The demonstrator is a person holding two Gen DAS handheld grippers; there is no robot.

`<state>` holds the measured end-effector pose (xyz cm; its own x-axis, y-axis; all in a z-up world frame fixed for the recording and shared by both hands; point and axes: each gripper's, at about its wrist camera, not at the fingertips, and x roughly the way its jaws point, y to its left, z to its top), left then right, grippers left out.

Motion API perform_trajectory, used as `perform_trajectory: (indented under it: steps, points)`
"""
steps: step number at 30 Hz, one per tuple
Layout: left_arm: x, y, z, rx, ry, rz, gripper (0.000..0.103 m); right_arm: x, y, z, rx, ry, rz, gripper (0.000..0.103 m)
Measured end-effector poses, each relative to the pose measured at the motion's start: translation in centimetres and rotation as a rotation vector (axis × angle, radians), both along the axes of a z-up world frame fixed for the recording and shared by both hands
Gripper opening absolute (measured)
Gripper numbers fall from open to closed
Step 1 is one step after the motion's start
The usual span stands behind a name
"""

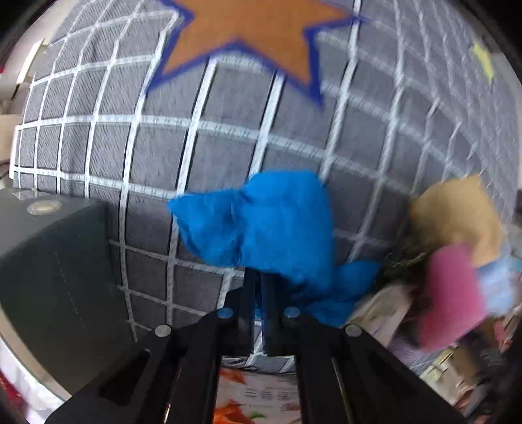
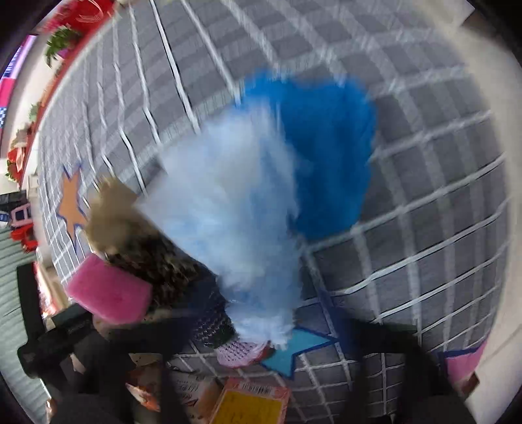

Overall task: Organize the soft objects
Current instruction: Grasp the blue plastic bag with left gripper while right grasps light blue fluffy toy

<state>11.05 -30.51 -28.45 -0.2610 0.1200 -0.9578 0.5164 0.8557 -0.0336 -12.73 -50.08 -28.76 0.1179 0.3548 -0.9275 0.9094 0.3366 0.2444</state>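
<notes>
My left gripper (image 1: 261,277) is shut on a bright blue cloth (image 1: 261,221) and holds it above a grey checked rug (image 1: 98,146). In the right wrist view the same blue cloth (image 2: 326,146) hangs beside a fluffy light blue object (image 2: 235,212) that fills the middle of the frame. My right gripper's fingers (image 2: 385,339) show only as dark blurred shapes at the bottom; I cannot tell their state. A pink sponge (image 2: 107,290) and a brown speckled soft toy (image 2: 137,241) lie at the left; both also show at the right of the left wrist view (image 1: 450,293).
The rug carries an orange star (image 1: 254,29), a blue star (image 2: 293,352) and a pink patch (image 2: 460,365). A dark grey box (image 1: 49,261) stands at the left. Printed boxes (image 2: 251,404) lie near the bottom. Red decorations (image 2: 75,16) line the far edge.
</notes>
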Motion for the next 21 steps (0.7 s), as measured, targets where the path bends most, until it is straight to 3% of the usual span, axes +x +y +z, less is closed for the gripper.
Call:
perform_trajectory:
  steps: [2, 6, 11, 15, 21]
  points:
    - [0.3, 0.6, 1.7, -0.016, -0.047, 0.017, 0.001, -1.2, 0.2, 0.2, -0.008, -0.01, -0.037, 0.01]
    - [0.6, 2.6, 6.3, -0.16, -0.056, 0.06, 0.0, -3.4, 0.1, 2.6, -0.079, -0.068, 0.003, 0.01]
    - [0.1, 3.4, 9.5, -0.202, -0.133, 0.026, 0.0, -4.8, -0.3, 7.1, -0.216, -0.177, 0.048, 0.01]
    - [-0.1, 3.6, 9.7, -0.229, -0.134, 0.017, 0.0, -5.3, 0.0, 8.9, -0.237, -0.218, 0.048, 0.01]
    - [-0.2, 2.6, 7.2, -0.245, -0.039, 0.038, 0.0, -6.2, 0.5, 9.4, -0.229, -0.225, 0.035, 0.01]
